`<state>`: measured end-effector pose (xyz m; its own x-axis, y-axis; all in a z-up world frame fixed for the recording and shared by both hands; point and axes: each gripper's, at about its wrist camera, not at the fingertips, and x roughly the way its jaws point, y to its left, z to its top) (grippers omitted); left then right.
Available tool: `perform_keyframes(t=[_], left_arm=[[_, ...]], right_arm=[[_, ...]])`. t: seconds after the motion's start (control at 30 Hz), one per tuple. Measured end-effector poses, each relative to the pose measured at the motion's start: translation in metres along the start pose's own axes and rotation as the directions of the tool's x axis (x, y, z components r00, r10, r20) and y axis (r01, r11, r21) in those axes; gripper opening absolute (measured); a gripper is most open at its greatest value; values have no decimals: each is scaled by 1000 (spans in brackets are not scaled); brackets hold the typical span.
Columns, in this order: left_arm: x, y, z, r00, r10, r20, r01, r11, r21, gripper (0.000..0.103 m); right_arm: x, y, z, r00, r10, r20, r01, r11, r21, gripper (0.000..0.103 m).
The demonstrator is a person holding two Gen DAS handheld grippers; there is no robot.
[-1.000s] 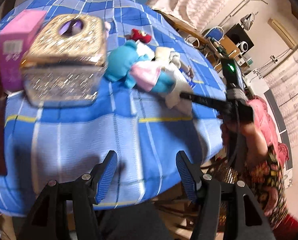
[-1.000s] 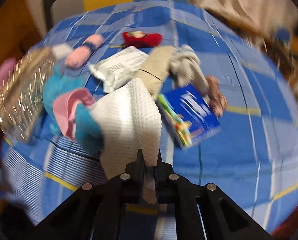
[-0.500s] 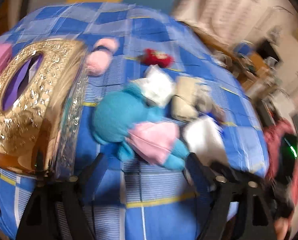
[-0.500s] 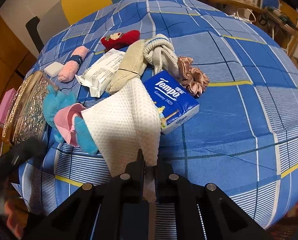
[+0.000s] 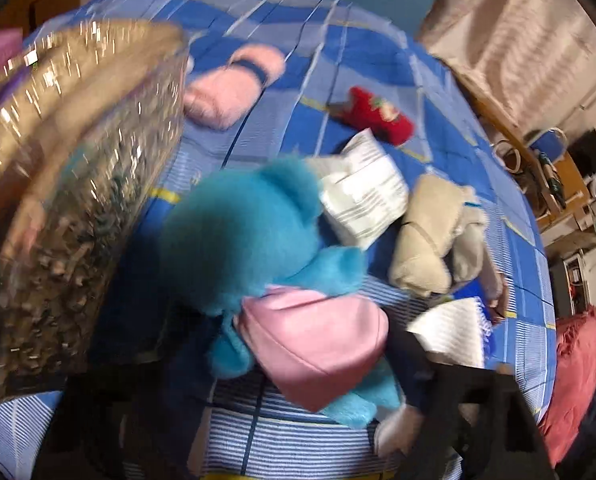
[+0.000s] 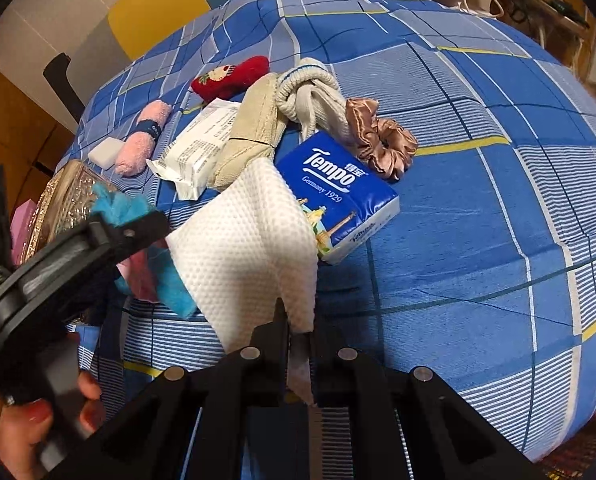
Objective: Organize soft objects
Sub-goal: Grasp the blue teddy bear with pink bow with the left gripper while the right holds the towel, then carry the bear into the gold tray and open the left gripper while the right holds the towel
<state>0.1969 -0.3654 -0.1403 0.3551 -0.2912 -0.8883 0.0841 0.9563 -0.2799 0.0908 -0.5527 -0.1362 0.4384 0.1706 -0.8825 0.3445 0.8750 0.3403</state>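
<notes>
Fingers of the right gripper (image 6: 298, 344) were pinched tight on the lower edge of a white dimpled paper towel (image 6: 250, 240), which rose fanned out above the blue plaid cloth covering the desk (image 6: 478, 220). The left gripper (image 5: 258, 392) reached around a turquoise plush toy with a pink garment (image 5: 266, 248); its fingers (image 5: 414, 364) stood wide on either side of the toy, though motion blur hid whether they touched it. The toy lay just beside an ornate gold metal box (image 5: 58, 184) near the desk's left edge. Toward the desk's middle lay a blue Tempo tissue pack (image 6: 338, 196), touching a knotted cream sock (image 6: 314, 100) and just beside a bronze satin scrunchie (image 6: 382, 140). Nearer the far edge lay a red embroidered pouch (image 6: 230, 76), a pink fuzzy roll with a dark band (image 6: 144, 136) and a white printed packet (image 6: 198, 148)
</notes>
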Motion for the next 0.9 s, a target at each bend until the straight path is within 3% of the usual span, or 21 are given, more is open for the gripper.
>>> perform_keyframes(t=[0.23,0.53,0.77,0.9], left_arm=[[-10,7,-10,996,-87,30,84,994,72,43],[-50,31,-52,982,-187,18,181,967,182,41],[-109,49,-76,961,-262,92,211,905,370,41],[-142,76,-77,951,-283,125,214,892,399,41]], right_arm=[[-1,-1,1,1000,21,12,-21,1000,6,9],[1,3,-1,999,12,30,-11,1000,-18,9],[-10,-3,-1,992,89,92,-90,996,16,8],[-20,4,-3,986,94,137,-94,996,-9,8]])
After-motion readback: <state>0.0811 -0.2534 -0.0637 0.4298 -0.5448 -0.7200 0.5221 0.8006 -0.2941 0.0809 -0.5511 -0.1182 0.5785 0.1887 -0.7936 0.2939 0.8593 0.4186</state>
